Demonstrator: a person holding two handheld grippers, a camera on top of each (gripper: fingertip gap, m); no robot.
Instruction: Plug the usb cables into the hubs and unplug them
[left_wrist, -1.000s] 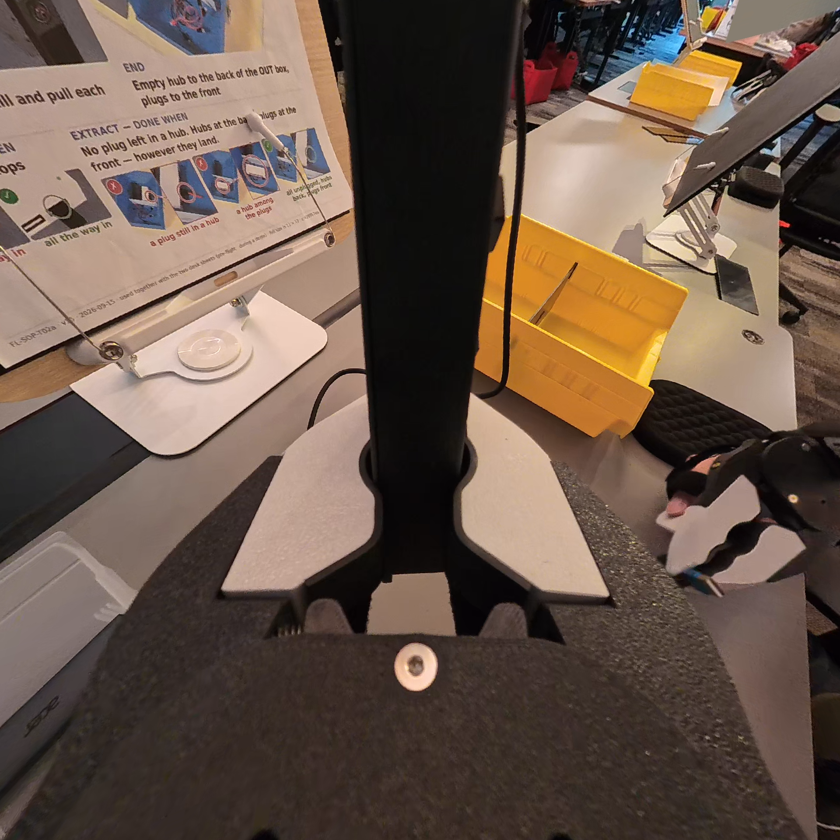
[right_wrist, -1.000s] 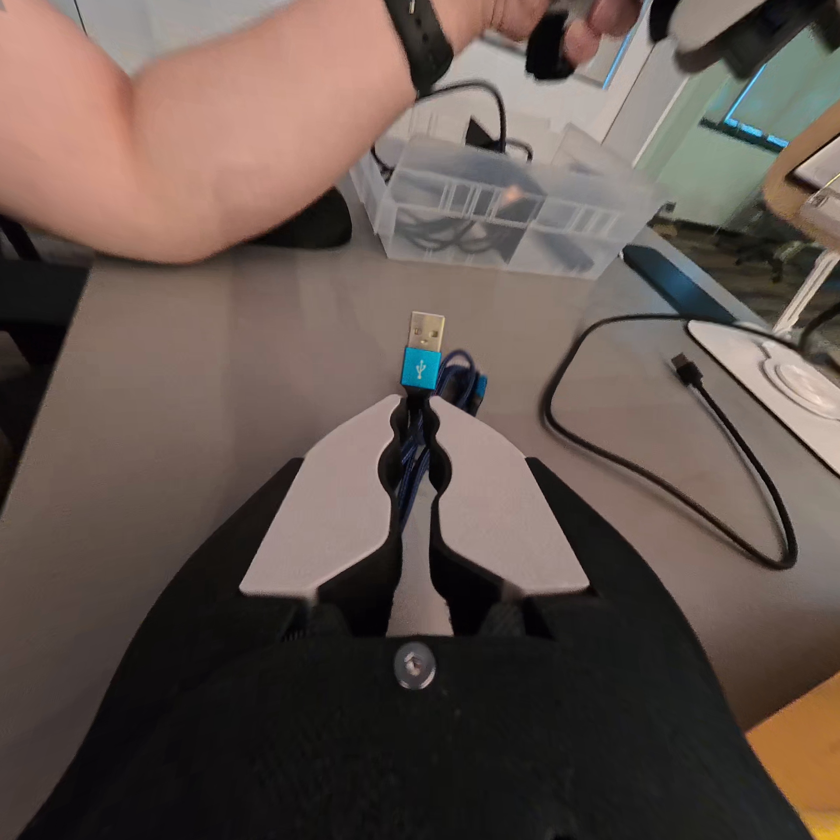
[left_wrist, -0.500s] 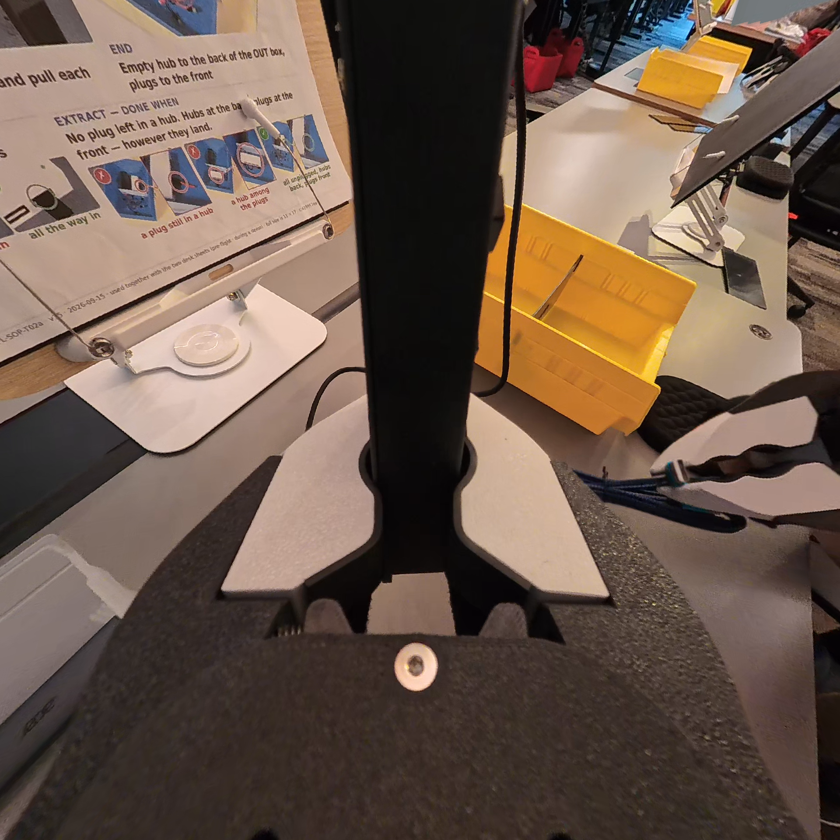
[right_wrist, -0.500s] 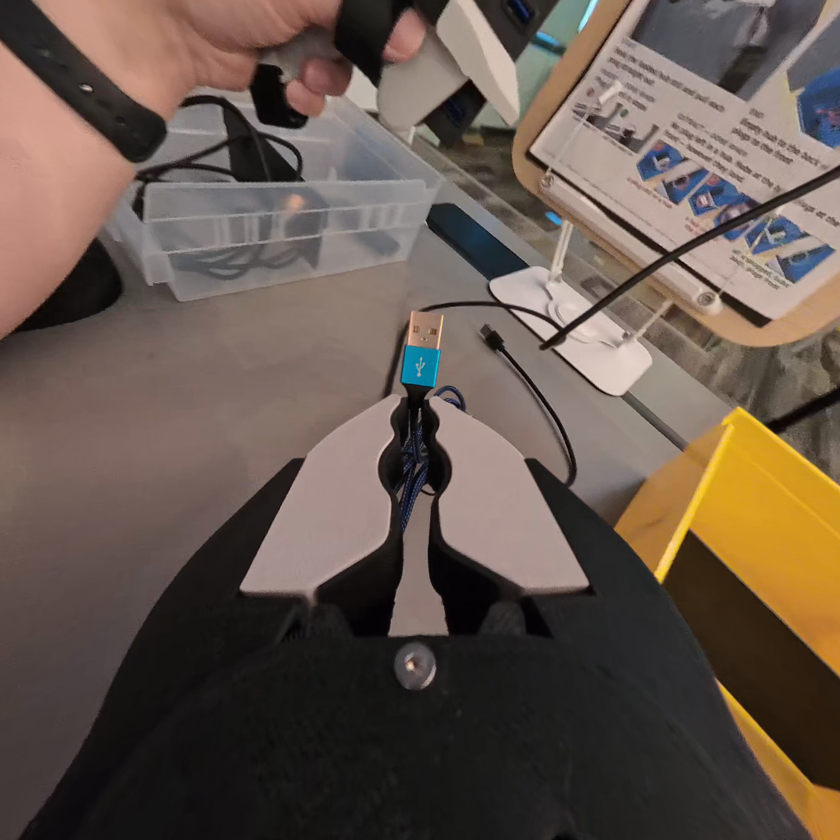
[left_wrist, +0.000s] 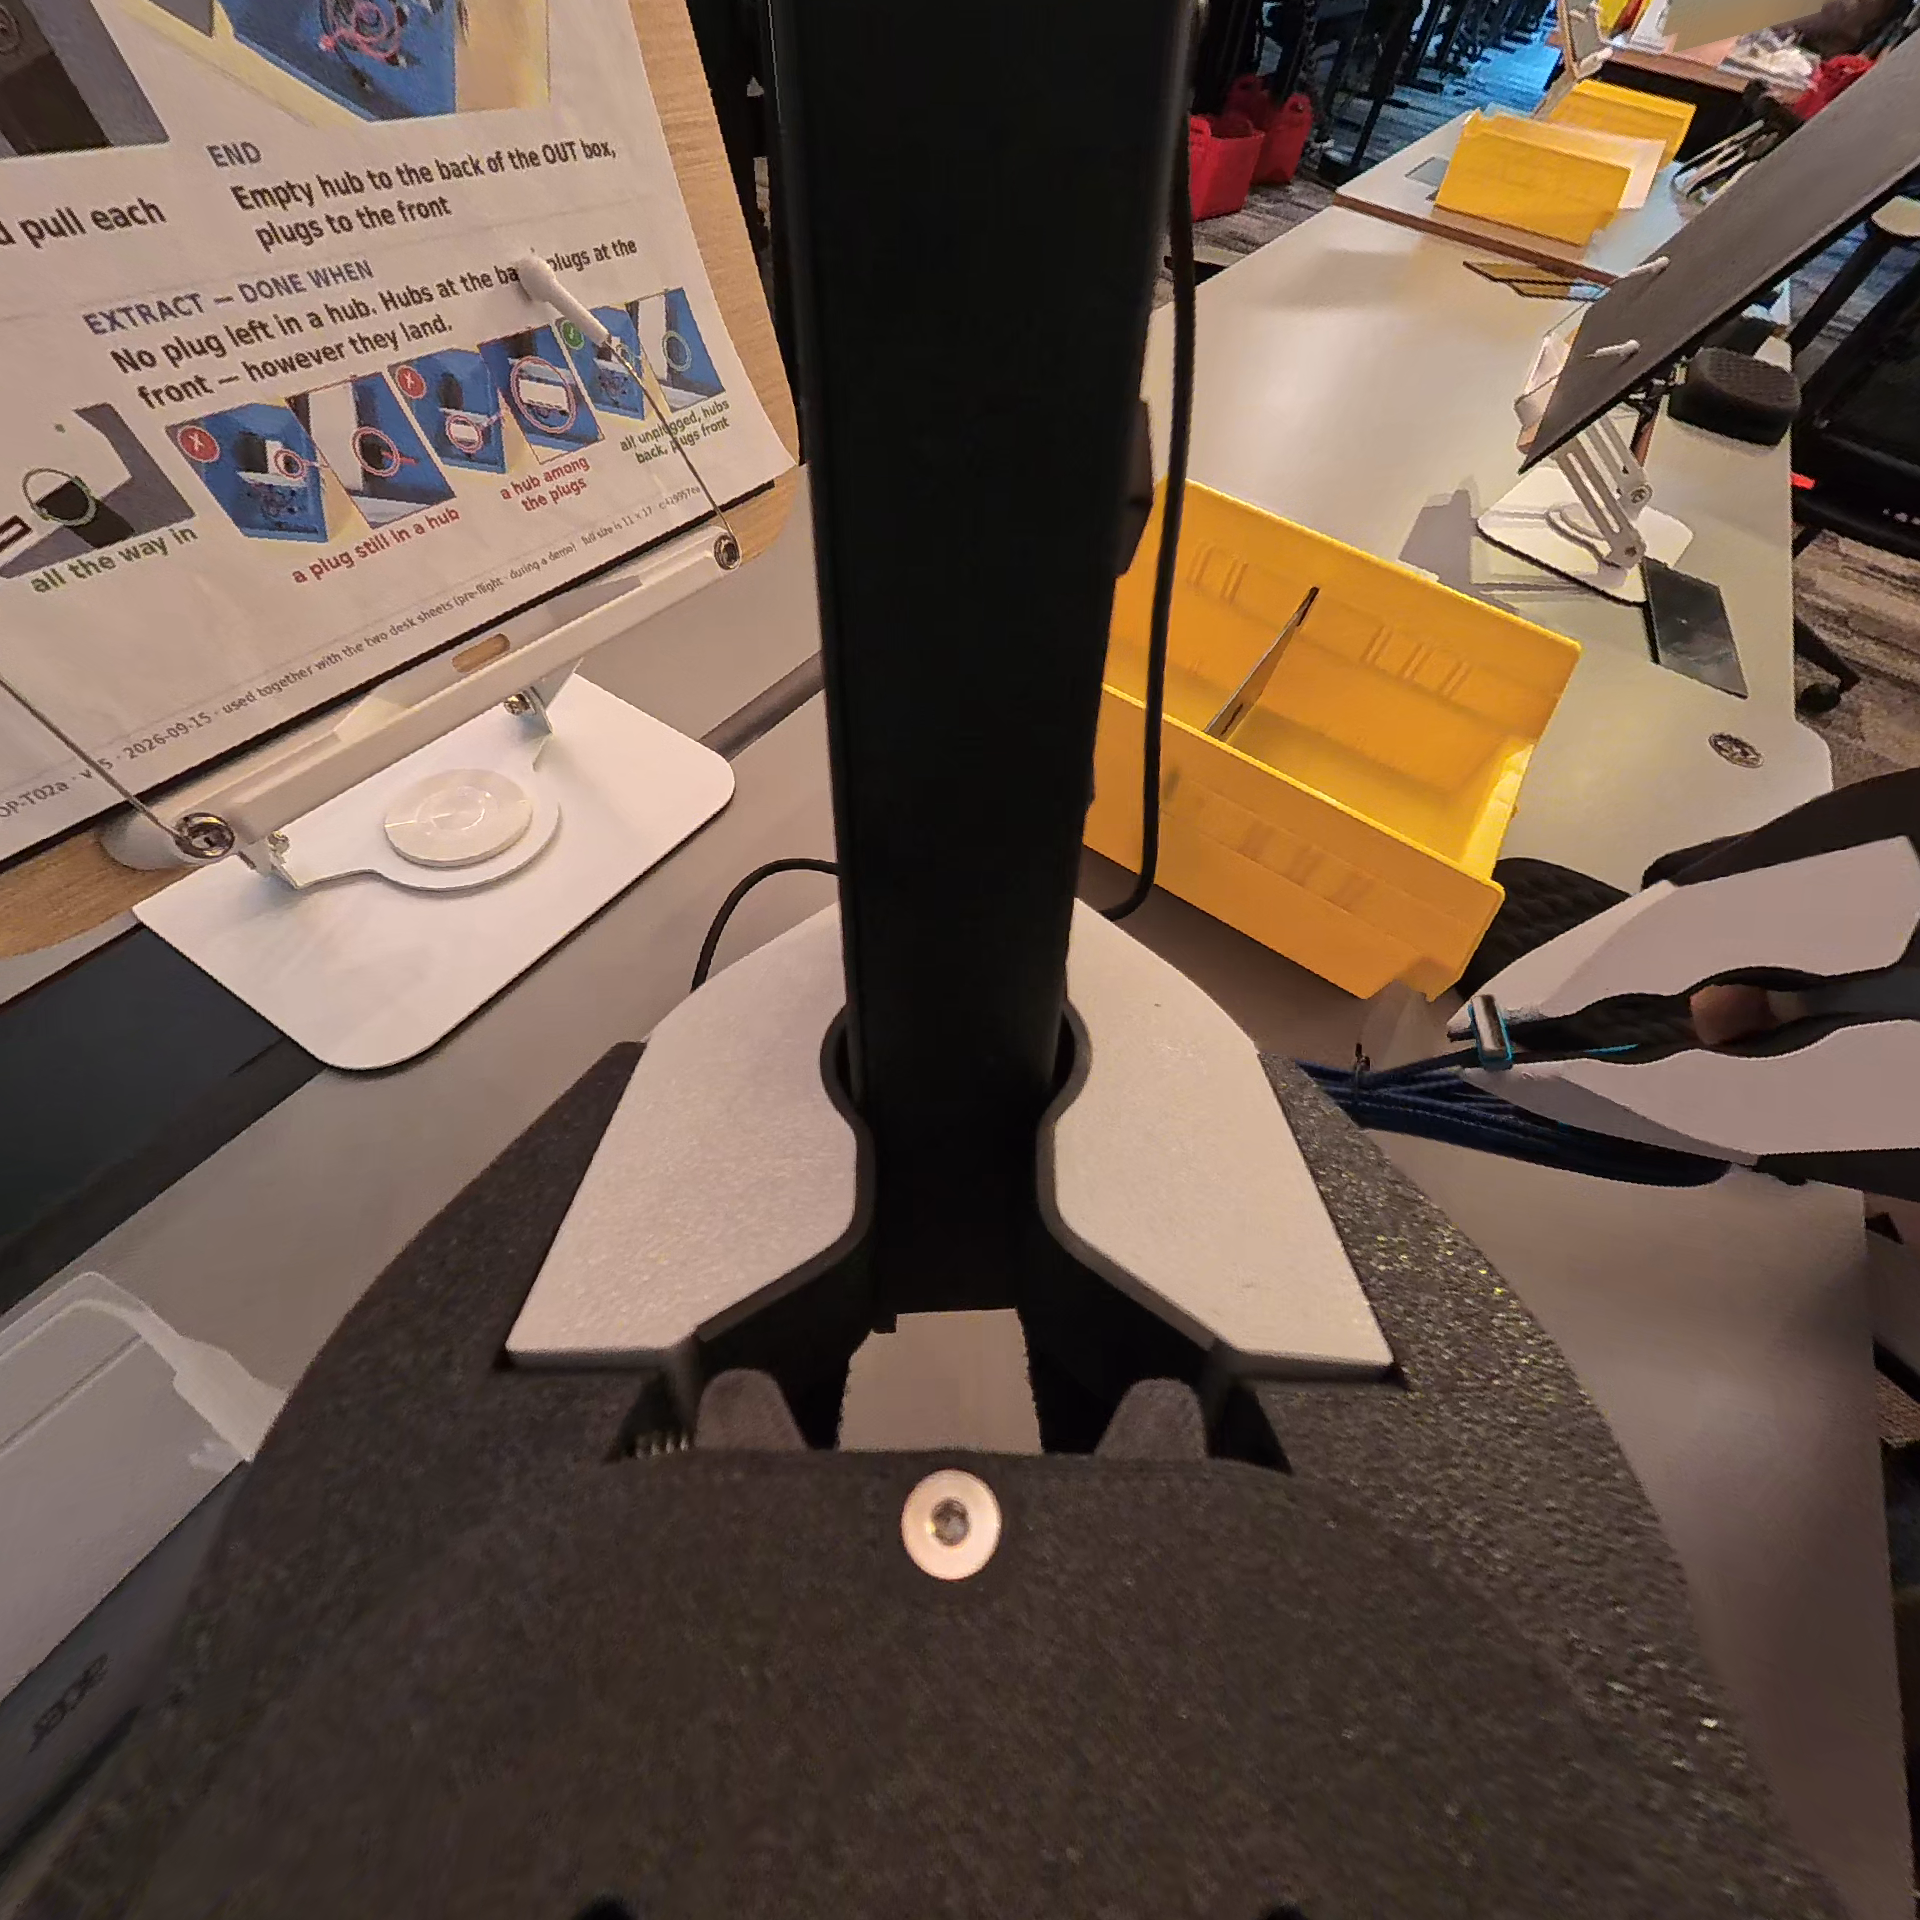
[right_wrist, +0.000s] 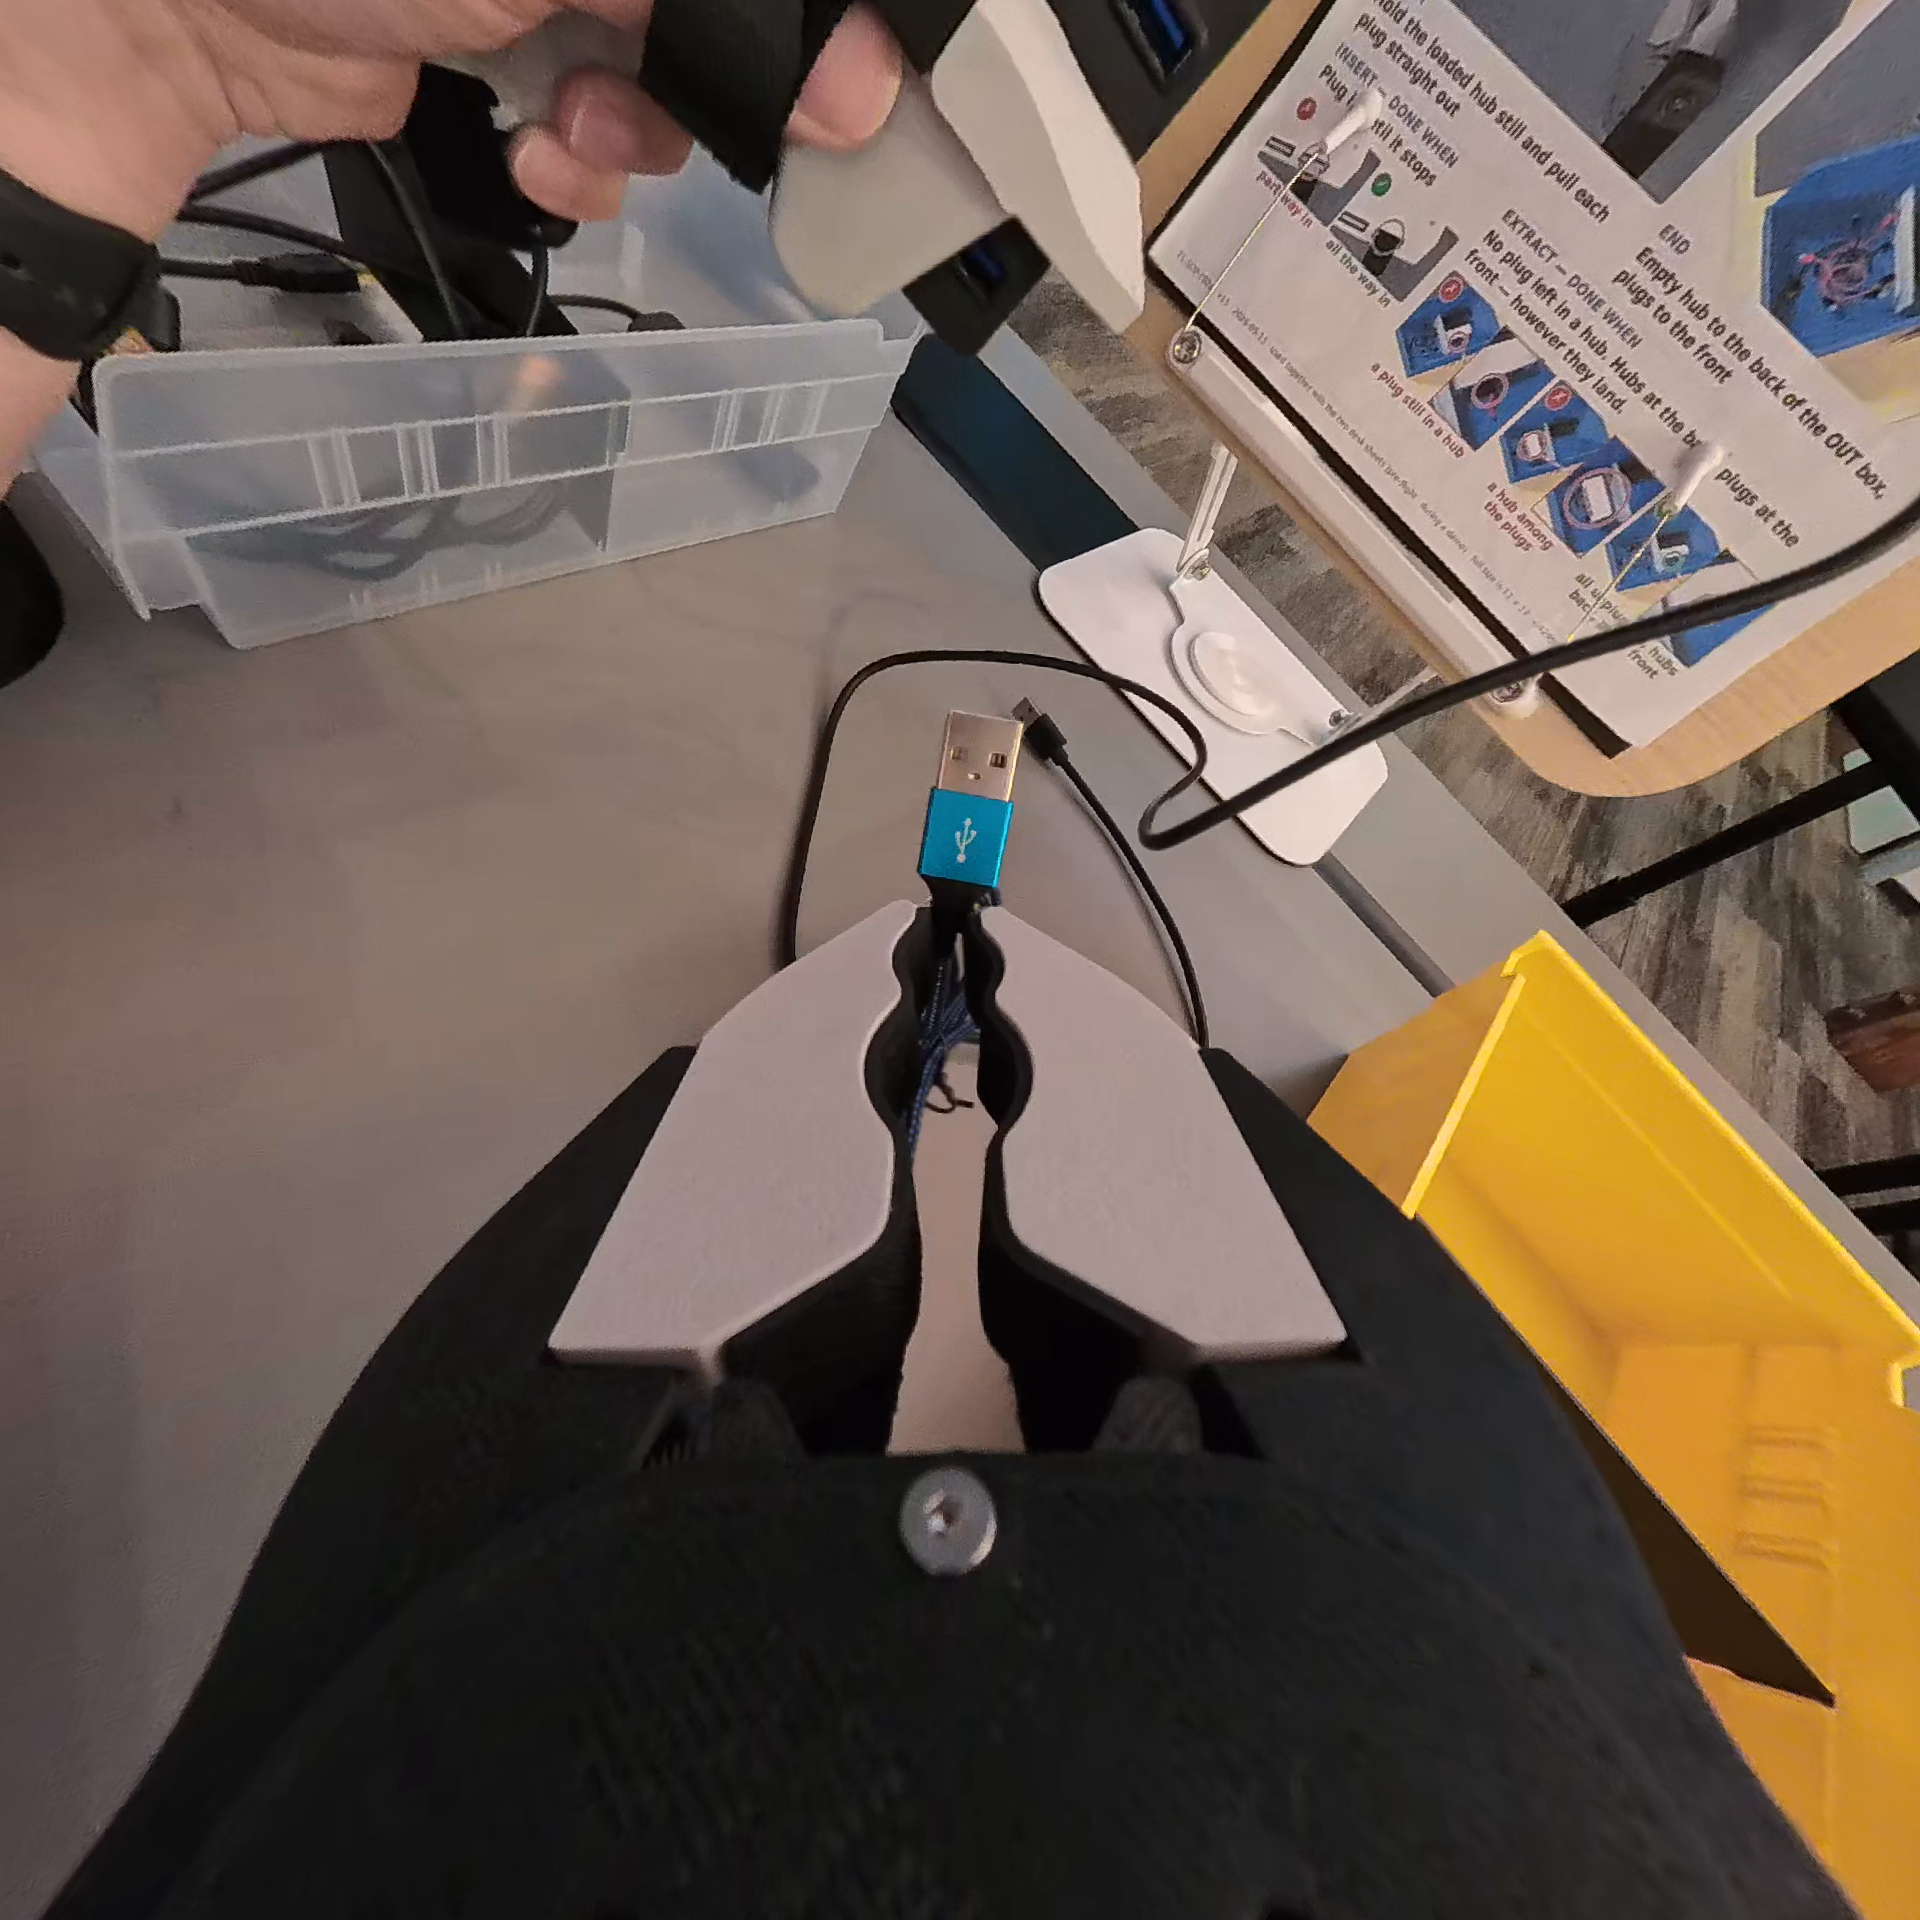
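Observation:
My left gripper (left_wrist: 956, 997) is shut on a long black USB hub (left_wrist: 977, 520) that stands up between its fingers. The hub's thin black cable (left_wrist: 1169, 520) hangs along its right side. My right gripper (right_wrist: 956, 914) is shut on a blue braided cable just behind its blue USB plug (right_wrist: 966, 821), whose metal tip points forward, up and away from the table. In the right wrist view the left gripper (right_wrist: 1039, 197) and the hub (right_wrist: 971, 301) with blue ports are at the top, above and beyond the plug. In the left wrist view the right gripper (left_wrist: 1475, 1029) is at the right edge.
A yellow bin (left_wrist: 1351, 727) with a divider stands on the grey table right of the hub. A clear plastic box (right_wrist: 468, 468) of cables is at the left. An instruction sheet on a white stand (left_wrist: 436, 862) is behind. A loose black cable (right_wrist: 821, 779) lies ahead. Spacing between my two grippers at the tips: around 15 cm.
My right gripper has lifted and swung right with the plug, which now points toward the stand and sits nearer the hub. My left gripper has stayed almost still, holding the hub.

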